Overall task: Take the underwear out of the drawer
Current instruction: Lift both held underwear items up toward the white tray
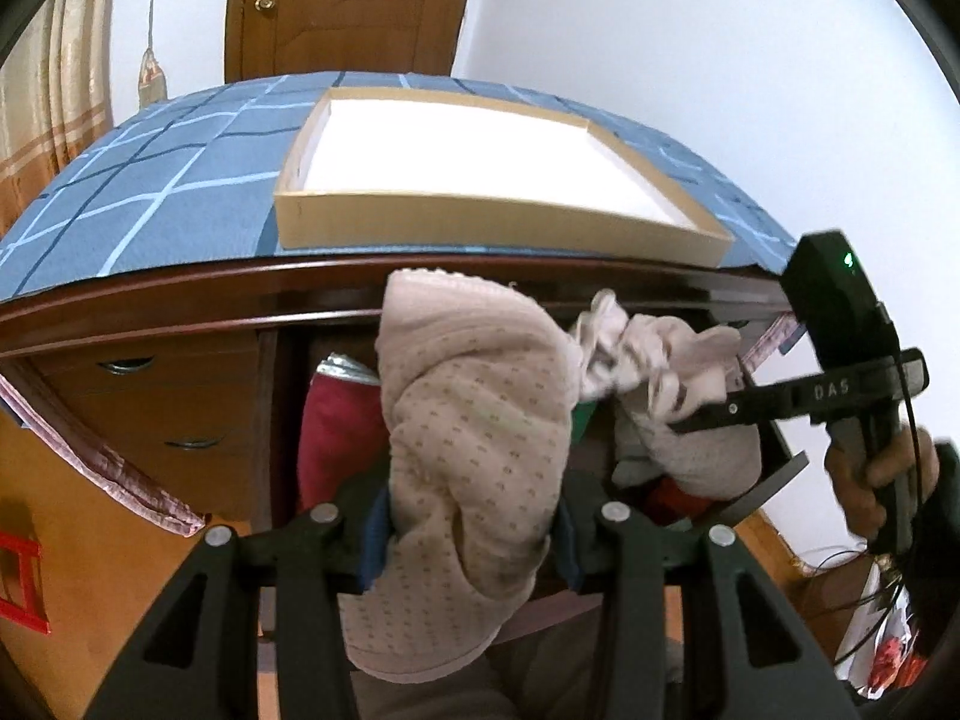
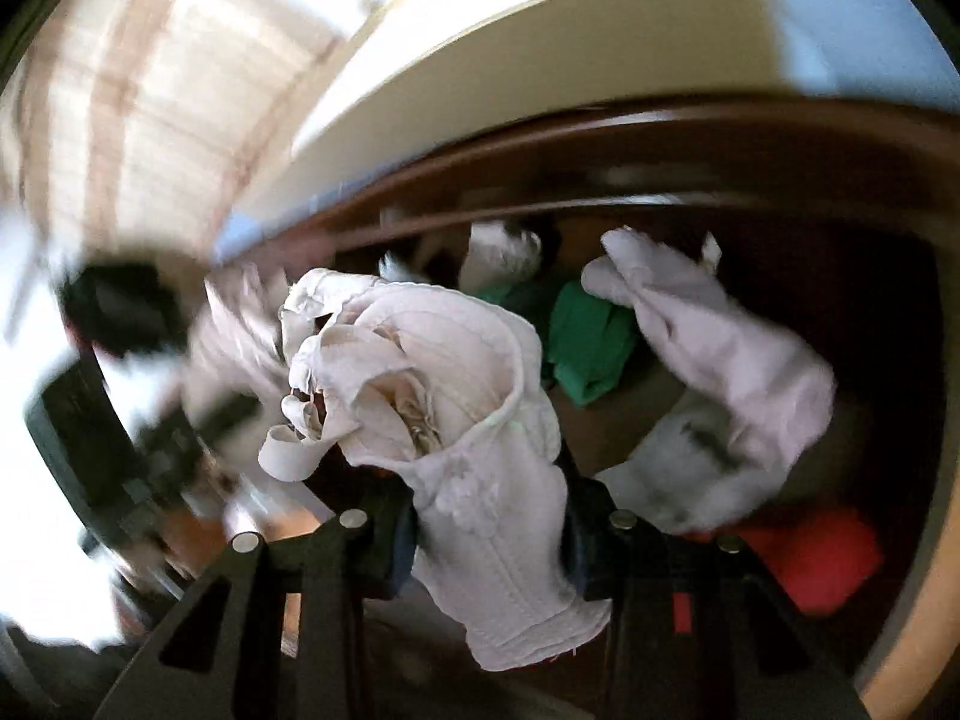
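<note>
My left gripper (image 1: pixel 468 540) is shut on a pale pink dotted underwear garment (image 1: pixel 474 420), which stands up between the blue pads above the open drawer (image 1: pixel 774 480). My right gripper (image 2: pixel 489 522) is shut on a second pale, ribbed piece of underwear (image 2: pixel 456 396), bunched and lifted over the drawer. In the left wrist view the right gripper (image 1: pixel 684 408) comes in from the right with that crumpled garment (image 1: pixel 654 360), a hand on its handle. The left gripper (image 2: pixel 120 312) shows only as a dark blur in the right wrist view.
More clothes lie in the drawer: another pale garment (image 2: pixel 720 348), a green one (image 2: pixel 588 342) and red ones (image 2: pixel 810 558). On top of the dresser a shallow cardboard tray (image 1: pixel 480 216) sits on a blue checked cloth (image 1: pixel 150 192). Smaller closed drawers (image 1: pixel 156 396) are at the left.
</note>
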`<state>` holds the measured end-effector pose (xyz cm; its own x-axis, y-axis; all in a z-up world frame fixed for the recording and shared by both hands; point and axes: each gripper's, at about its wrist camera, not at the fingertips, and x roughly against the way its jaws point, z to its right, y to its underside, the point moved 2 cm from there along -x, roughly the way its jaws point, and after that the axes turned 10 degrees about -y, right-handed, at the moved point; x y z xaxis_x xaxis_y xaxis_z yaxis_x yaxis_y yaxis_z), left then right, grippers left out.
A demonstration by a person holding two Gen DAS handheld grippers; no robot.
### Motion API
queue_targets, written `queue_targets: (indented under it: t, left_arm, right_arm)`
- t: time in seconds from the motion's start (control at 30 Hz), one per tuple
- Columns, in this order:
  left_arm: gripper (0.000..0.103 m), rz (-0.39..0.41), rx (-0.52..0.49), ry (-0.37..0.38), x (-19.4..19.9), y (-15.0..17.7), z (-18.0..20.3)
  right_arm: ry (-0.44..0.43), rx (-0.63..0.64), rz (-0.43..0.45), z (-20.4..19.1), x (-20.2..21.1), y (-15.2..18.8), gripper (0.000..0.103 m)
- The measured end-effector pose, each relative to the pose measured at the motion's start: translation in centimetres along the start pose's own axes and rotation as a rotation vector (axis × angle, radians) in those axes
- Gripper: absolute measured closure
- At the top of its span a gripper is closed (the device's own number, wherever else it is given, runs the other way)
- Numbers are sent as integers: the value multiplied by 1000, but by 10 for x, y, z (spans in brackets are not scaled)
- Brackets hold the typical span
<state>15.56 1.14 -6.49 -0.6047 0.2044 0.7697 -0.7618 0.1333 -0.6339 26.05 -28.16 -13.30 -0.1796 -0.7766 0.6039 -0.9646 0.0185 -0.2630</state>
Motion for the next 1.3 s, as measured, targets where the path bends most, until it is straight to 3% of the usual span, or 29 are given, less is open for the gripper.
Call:
queue_targets:
  t: [0.1,0.27,0.43,0.67,0.93,1.1,1.3]
  left_arm:
    - [60,26,2,5,7,-2,3]
    - [60,85,13,-1,23,-11,0]
    - [60,164,64,-6,41,-35,-10]
    - [60,249,94,-45,43,-81,-19]
    - [60,303,94,-82,17,-148,-24]
    - [60,286,110,-131,-17,-178,-31]
    - [60,235,123,-139,-54,-204,-36]
  right_arm:
    - [-105,-133,89,-2,7,2,62]
    - [-175,-112,168,-34,-8,-6,62]
    - [-232,-109,295,-58,25,-25,61]
    - [-207,-141,429,-67,58,-64,61]
    - [-200,-249,535,-66,47,-121,61]
    - [-168,-301,560,-57,30,-155,61]
    - [-102,-364,558,-44,7,-188,61]
